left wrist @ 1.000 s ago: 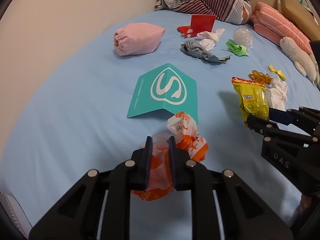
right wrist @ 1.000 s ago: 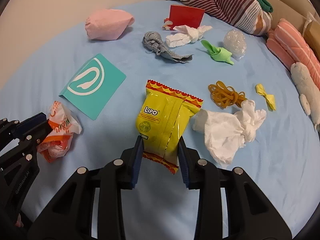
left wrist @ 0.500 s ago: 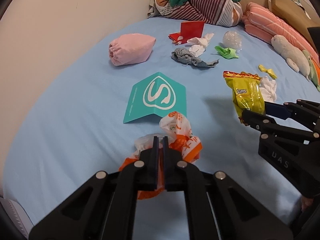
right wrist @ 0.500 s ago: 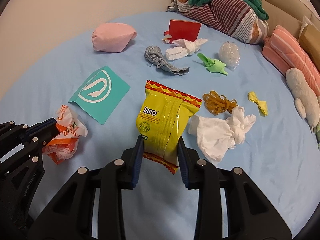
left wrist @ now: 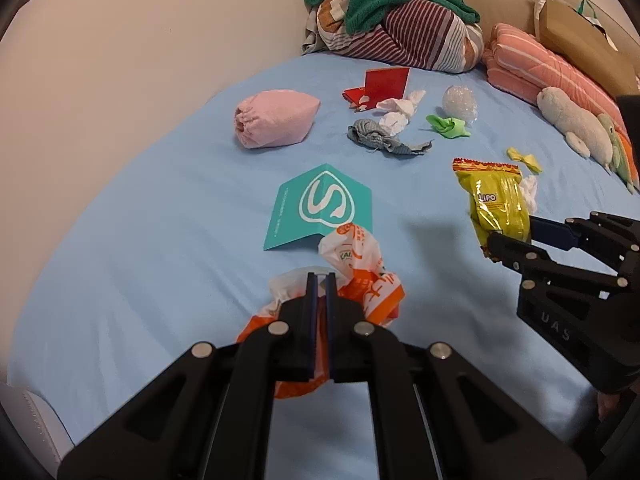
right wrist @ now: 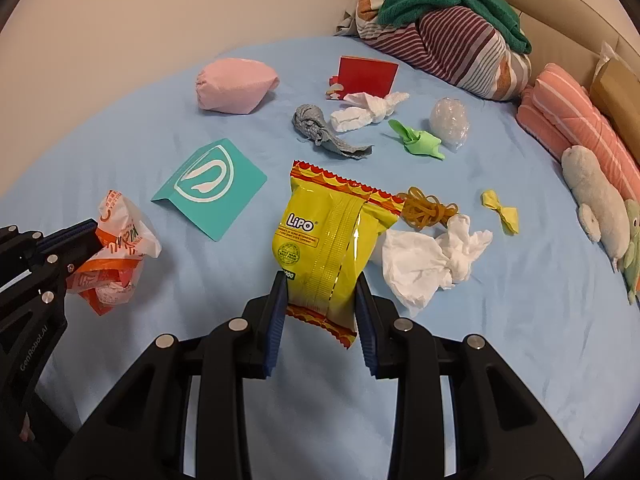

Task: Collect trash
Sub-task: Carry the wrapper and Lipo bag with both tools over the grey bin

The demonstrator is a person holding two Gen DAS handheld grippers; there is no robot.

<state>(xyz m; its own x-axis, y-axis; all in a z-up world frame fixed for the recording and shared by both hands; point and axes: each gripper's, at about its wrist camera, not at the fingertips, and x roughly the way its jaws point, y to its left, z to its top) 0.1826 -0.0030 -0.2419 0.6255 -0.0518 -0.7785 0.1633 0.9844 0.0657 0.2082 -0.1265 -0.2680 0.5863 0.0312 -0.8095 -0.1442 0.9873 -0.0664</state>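
Trash: orange wrapper [left wrist: 360, 280] pinched in left gripper [left wrist: 320, 292]; yellow packet [right wrist: 332, 248], long axis pointing far, clamped in right gripper [right wrist: 320, 300]; tissue [right wrist: 424, 264] lying just right, nearer right gripper.

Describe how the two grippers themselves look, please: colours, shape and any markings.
The left gripper and the right gripper look alike: matte black linkage arms with round silver pivot pins and two flat fingers faced with ribbed blue pads. Pale lettering marks each body's side, "GenRobot.AI" on the left one. No cables or sleeves show.
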